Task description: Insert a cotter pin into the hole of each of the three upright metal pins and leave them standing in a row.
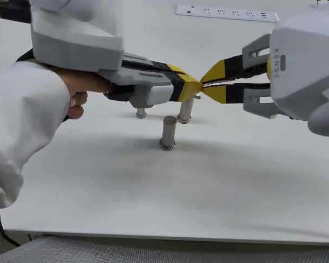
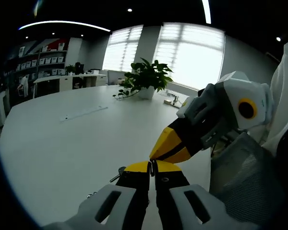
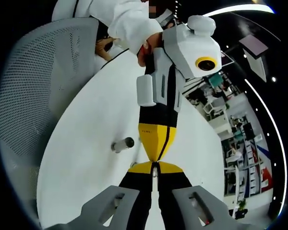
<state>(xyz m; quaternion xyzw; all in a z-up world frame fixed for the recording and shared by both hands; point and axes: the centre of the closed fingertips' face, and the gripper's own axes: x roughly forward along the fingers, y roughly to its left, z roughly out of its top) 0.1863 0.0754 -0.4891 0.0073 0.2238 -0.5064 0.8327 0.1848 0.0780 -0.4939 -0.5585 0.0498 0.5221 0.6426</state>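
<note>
**A:** Where is the cotter pin right now?

**B:** In the air. Your right claw (image 1: 205,86) is pressed together on a thin silver sliver that I take for the cotter pin (image 1: 215,83). It sits nose to nose with your left claw (image 1: 194,87), whose jaws are also pressed together. Whether they catch the pin too, I can't tell.

**A:** And the uprights?

**B:** All three stand on the bench (image 1: 236,175). The nearest metal pin (image 1: 168,130) is in front, the second metal pin (image 1: 186,108) is just under your claw tips, and the third metal pin (image 1: 141,113) is partly hidden by your left claw.

**A:** What could go wrong?

**B:** If you loosen one claw before the other has a firm hold, the cotter pin will likely drop and skitter off. If you come down crooked, a claw could tip the second metal pin.
</note>
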